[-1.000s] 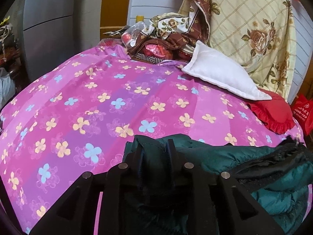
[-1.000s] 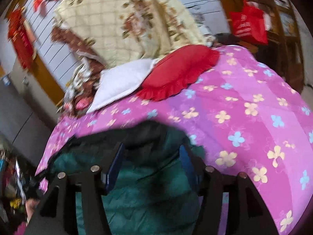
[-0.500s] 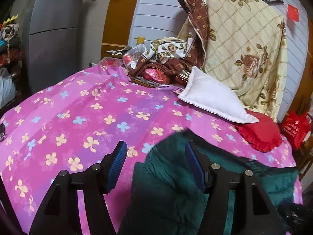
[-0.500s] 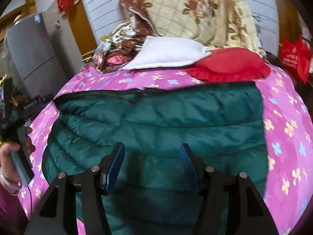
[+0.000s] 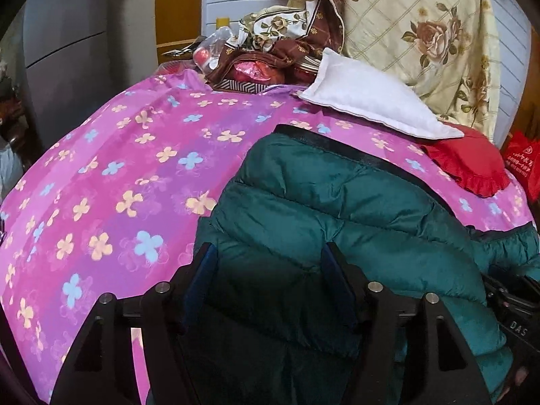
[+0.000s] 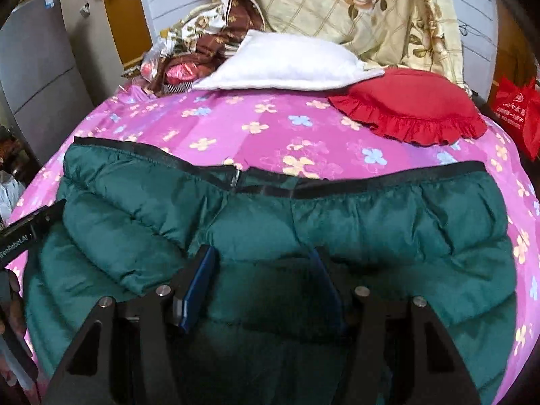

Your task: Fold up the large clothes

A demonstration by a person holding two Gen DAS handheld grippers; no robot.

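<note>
Readable text: "DAS" on the black device at the lower right edge of the left view, partial "...Robot AI" on the black bar at the left edge of the right view. Red bag (image 6: 516, 111) has white print, illegible.

Green puffer jacket (image 6: 303, 222) lies spread flat on the pink floral bedsheet (image 5: 118, 168), its black hem band (image 6: 371, 182) on the side towards the red cushion (image 6: 411, 104); white pillow (image 6: 287, 64) sits left of that cushion.

Versus 0.5 s ago: both cameras sit closer over the jacket, and its hem now dips at the zipper.

Left gripper (image 5: 268, 263): fingers wide apart, empty, above the jacket. Right gripper (image 6: 263, 266): same, fingers wide, holding nothing.
</note>
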